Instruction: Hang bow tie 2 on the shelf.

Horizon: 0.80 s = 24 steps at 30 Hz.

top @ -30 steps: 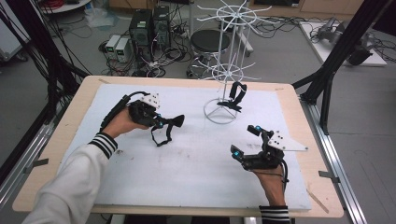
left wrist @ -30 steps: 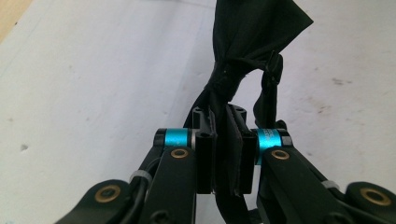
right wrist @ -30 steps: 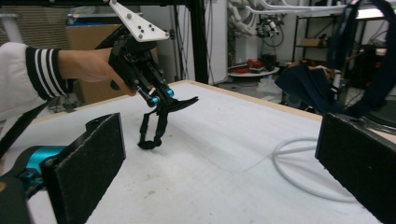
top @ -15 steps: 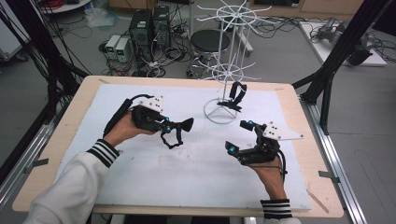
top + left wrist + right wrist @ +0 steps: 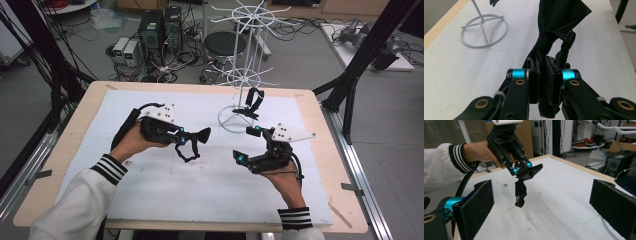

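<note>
While the high view shows the left gripper [image 5: 192,141] lifted above the white mat [image 5: 150,195] with a black strap item [image 5: 196,142] dangling from it, the likely step is carrying that item toward the white wire rack [image 5: 245,80], where another black item [image 5: 252,102] already hangs; keeping the loop free and approaching a prong level should help. Opposite, the right gripper [image 5: 247,145] hovers with jaws spread wide, holding nothing. From the left gripper view, the jaws are pressed together on the strap item [image 5: 559,22], the rack's ring base [image 5: 484,31] ahead. Through the right gripper view, its own pads [image 5: 477,202] stand far apart, empty, facing the left gripper [image 5: 522,168] and the hanging item [image 5: 520,191].
</note>
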Motion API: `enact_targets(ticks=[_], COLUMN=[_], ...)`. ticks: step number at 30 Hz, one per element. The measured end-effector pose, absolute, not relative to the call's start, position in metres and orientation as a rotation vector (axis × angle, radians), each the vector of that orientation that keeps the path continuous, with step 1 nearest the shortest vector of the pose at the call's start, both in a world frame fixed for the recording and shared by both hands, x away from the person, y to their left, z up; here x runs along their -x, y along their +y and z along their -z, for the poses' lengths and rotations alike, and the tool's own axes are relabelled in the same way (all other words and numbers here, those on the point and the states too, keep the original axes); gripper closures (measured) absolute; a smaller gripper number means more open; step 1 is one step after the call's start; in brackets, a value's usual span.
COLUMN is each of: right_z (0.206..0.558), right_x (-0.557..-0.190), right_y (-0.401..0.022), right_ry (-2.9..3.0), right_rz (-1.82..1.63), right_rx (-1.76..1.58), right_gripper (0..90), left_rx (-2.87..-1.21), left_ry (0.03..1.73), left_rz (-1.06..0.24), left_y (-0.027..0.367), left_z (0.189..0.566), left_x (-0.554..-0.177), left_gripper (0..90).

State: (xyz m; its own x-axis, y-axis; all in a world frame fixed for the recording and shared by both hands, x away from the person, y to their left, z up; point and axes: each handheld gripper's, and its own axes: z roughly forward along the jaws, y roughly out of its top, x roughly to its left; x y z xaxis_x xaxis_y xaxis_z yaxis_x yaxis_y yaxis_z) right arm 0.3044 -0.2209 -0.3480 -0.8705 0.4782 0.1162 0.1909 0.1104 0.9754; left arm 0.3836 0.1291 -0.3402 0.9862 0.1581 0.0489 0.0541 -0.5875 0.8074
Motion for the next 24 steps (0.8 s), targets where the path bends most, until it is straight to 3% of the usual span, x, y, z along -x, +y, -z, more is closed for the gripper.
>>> enact_targets(ticks=[5,24], right_z=[0.344,0.340], right_x=[-0.311,-0.330], right_y=[-0.211,-0.175], right_ry=[2.219,2.414], right_rz=[-1.822,-1.735], right_rx=[-0.671,-0.693], right_gripper=[6.8,34.3], left_rx=[-2.177,-2.158], left_ry=[0.141,0.093], left_rz=[-0.146,-0.167], left_y=[0.125,0.113], left_z=[0.340,0.345], left_x=[-0.378,-0.367], left_gripper=[82.4,82.3])
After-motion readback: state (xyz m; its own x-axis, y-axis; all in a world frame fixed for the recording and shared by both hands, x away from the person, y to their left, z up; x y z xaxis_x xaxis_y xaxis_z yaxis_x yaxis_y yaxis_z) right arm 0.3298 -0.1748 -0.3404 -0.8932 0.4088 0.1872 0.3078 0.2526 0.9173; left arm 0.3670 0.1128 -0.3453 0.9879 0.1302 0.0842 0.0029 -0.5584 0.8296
